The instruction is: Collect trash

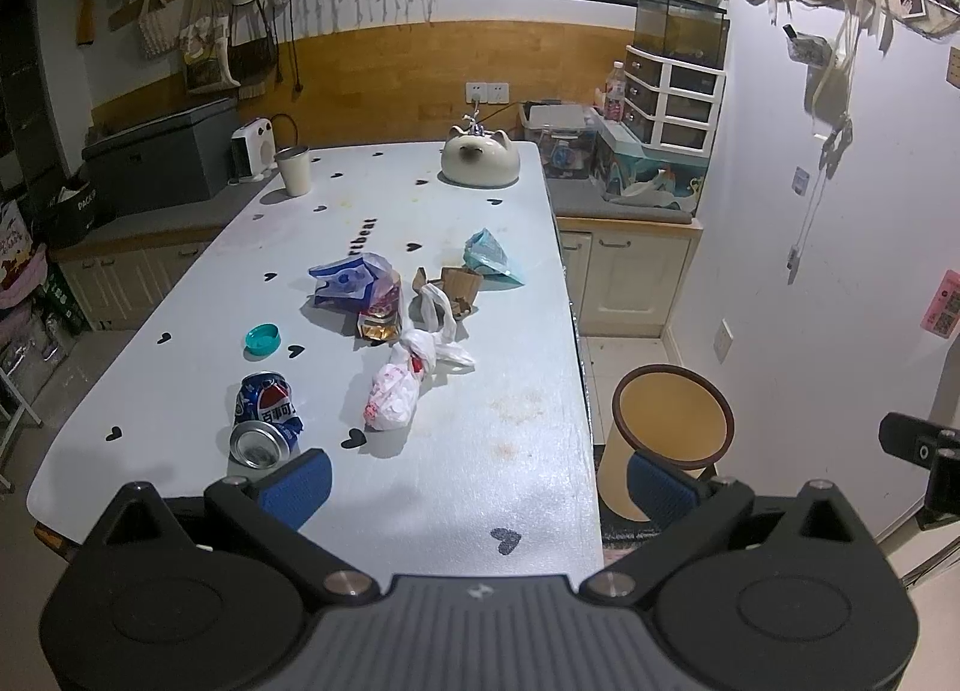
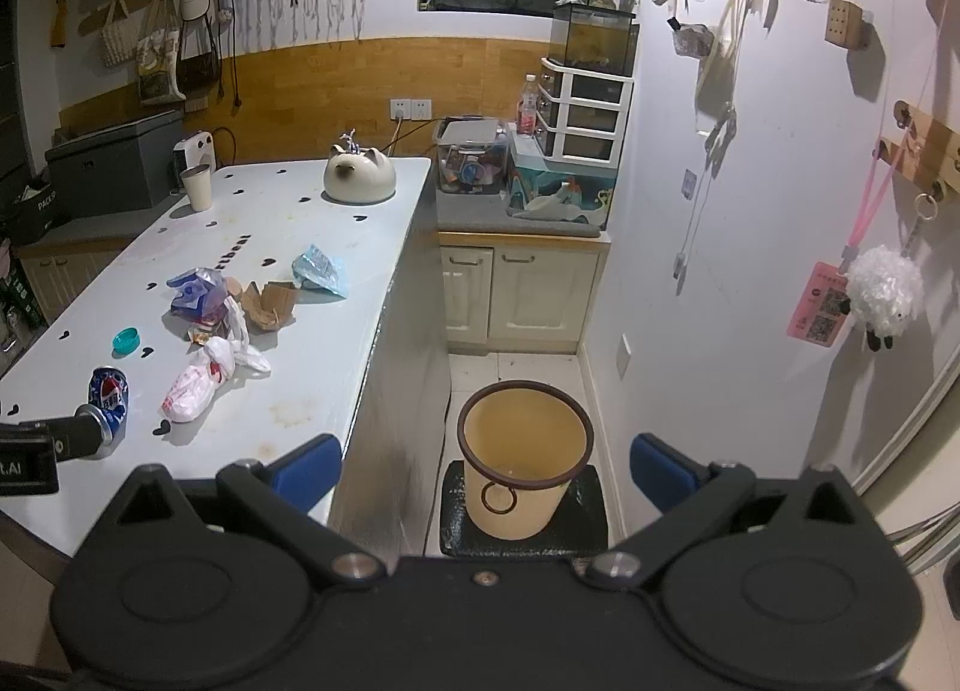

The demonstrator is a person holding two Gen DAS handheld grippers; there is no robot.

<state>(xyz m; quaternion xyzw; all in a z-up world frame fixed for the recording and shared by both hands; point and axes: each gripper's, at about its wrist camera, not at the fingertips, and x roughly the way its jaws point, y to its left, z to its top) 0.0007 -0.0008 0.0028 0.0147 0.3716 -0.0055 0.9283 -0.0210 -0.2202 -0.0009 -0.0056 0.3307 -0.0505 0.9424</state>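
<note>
Trash sat in a loose cluster mid-way down the pale blue table with black heart prints. Nearest the camera: a crushed blue Pepsi can lying on its side, open end toward the near edge. Just behind it, a teal plastic bottle cap, apart from the can. To the right of those, a knotted white plastic bag with red print, lying flat. Behind it, a crumpled blue-and-purple snack wrapper touching a shiny gold-and-red foil packet. Torn brown cardboard scraps lay beside those, and a light blue crinkled plastic pouch was furthest back; it looked to touch the cardboard, but hard to confirm at that angle.

A tan round plastic bin with a dark brown rim stood on the floor on a black mat, just off the table's right edge; nothing visible inside.

The left gripper hovered over the near end of the table, blue-padded fingers spread wide, holding nothing, clear of the can. The right gripper was held above the bin, fingers likewise wide apart and empty, its left pad over the table corner.
</note>
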